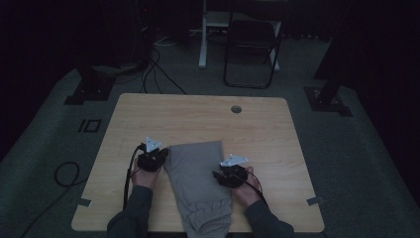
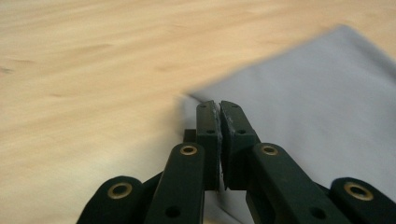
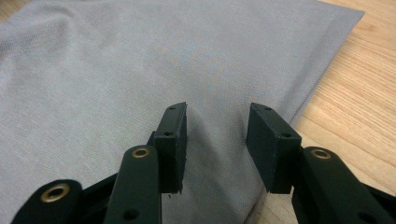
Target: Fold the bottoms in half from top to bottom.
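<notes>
A grey folded garment [image 1: 198, 173] lies lengthwise on the wooden table [image 1: 198, 114], its gathered end hanging over the near edge. My left gripper [image 1: 159, 154] sits at the garment's left edge near its far corner. In the left gripper view its jaws [image 2: 219, 105] are shut, tips just behind the cloth's corner [image 2: 317, 93]; I cannot tell if any cloth is pinched. My right gripper [image 1: 220, 173] is at the garment's right edge. In the right gripper view it [image 3: 218, 111] stands open over the grey cloth [image 3: 140, 70], close to that edge.
A round cable hole [image 1: 236, 109] sits near the table's far edge. A black folding chair [image 1: 250, 44] stands beyond the table. Cables [image 1: 67, 173] lie on the dark floor at the left. Bare wood surrounds the garment on both sides.
</notes>
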A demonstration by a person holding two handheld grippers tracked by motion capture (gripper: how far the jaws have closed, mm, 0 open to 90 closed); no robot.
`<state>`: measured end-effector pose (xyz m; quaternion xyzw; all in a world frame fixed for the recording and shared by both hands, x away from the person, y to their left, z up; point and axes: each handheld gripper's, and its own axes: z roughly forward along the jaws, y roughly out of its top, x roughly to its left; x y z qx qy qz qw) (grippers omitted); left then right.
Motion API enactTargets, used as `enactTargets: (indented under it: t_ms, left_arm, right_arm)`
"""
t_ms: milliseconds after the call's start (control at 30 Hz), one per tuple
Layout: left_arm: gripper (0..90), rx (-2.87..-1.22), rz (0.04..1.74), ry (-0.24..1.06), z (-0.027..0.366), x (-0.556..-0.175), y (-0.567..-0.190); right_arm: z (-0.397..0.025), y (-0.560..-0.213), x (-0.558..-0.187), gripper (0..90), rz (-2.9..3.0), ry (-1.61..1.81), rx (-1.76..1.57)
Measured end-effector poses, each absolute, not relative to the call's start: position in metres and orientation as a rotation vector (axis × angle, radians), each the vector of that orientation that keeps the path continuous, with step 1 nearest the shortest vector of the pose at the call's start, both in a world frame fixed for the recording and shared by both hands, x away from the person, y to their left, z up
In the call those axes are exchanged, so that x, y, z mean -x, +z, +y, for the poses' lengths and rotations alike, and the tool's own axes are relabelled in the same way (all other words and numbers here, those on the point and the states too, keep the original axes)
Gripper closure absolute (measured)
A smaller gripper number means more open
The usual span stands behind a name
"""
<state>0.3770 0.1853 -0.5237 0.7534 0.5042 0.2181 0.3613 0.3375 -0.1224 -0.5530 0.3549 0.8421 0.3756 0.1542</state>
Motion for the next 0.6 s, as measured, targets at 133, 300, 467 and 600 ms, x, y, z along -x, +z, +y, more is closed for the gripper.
enactTargets:
  t_ms: [133,300,467,600]
  left_arm:
    - [68.1,-1.992,1.289,0.539,0.178,-0.389,-0.529]
    - [80.8,-2.051,1.314,0.511,0.172,-0.398,-0.539]
    - [88.1,-2.016,1.344,0.538,0.184,-0.392,-0.536]
    - [86.8,-1.975,1.390,0.564,0.198,-0.387,-0.534]
  right_arm:
    - [-0.122,-0.553,-0.337,58.7,2.409,1.079,-1.021]
    - [-0.123,-0.554,-0.337,58.8,2.407,1.082,-1.019]
    - [-0.123,-0.553,-0.337,60.8,2.408,1.078,-1.019]
    - [-0.122,-0.553,-0.337,62.5,2.409,1.075,-1.023]
